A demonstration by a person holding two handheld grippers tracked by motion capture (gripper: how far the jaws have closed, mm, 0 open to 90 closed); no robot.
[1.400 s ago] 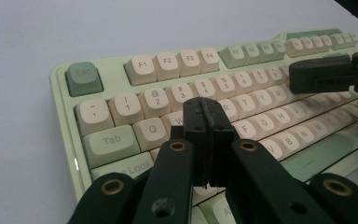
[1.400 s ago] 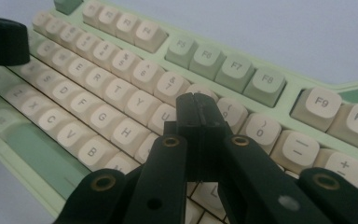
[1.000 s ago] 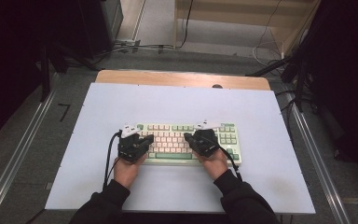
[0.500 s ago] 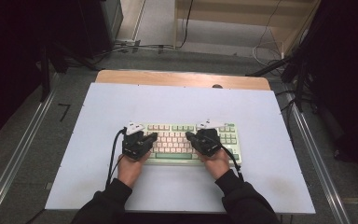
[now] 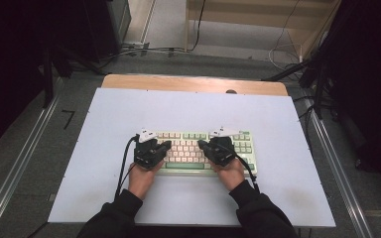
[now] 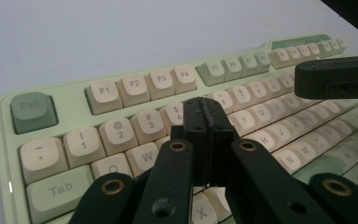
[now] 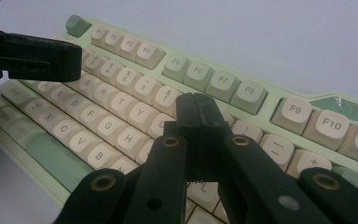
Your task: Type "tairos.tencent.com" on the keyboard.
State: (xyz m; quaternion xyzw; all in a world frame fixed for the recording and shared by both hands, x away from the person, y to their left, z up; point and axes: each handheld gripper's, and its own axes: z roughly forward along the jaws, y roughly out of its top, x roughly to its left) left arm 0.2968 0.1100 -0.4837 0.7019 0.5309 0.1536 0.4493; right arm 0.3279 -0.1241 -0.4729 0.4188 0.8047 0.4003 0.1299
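White table top (image 5: 104, 148) with dark clutter behind it, and the pale green keyboard (image 5: 198, 148) sits mid-table, long axis running side to side. Left gripper (image 6: 204, 122) has its jaws pressed together, nothing between them, tips right above the number/QWERTY rows around E and R. Right gripper (image 7: 196, 116), same deal, over the U/I area. Keys lie just below and ahead of both tips, so I'd guess either could poke next.
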